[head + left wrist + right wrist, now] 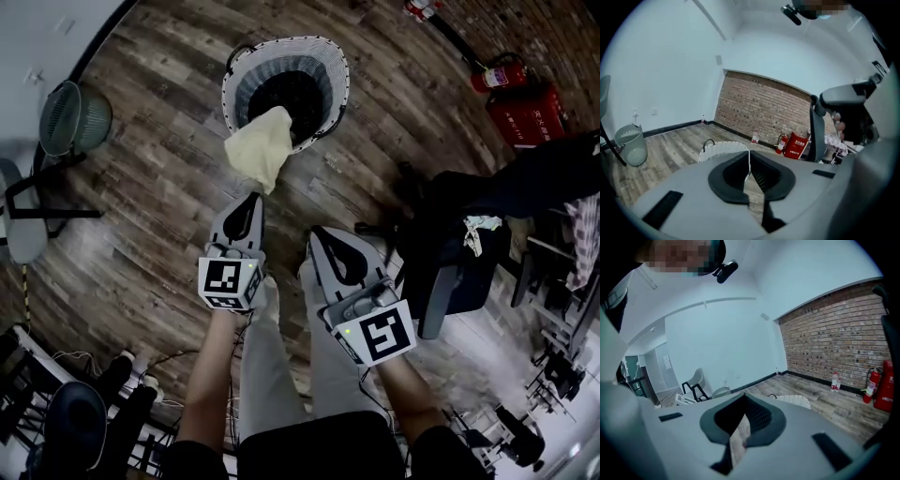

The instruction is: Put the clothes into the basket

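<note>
A white woven basket (330, 66) stands on the wooden floor at the top middle of the head view, with dark clothes (291, 94) inside. A pale yellow cloth (261, 145) hangs over its near rim, partly inside and partly outside. My left gripper (255, 195) is raised just short of that cloth, jaws shut and empty. My right gripper (314, 230) is beside it, a little farther back, also shut with nothing held. The basket's rim (724, 149) shows beyond the closed tips in the left gripper view, and the same rim (792, 400) shows in the right gripper view.
A green wire bin (73, 117) and a chair (19, 216) stand at the left. A fire extinguisher (502, 75) and a red box (525, 112) sit by the brick wall at the upper right. A dark office chair (450, 253) stands close on the right.
</note>
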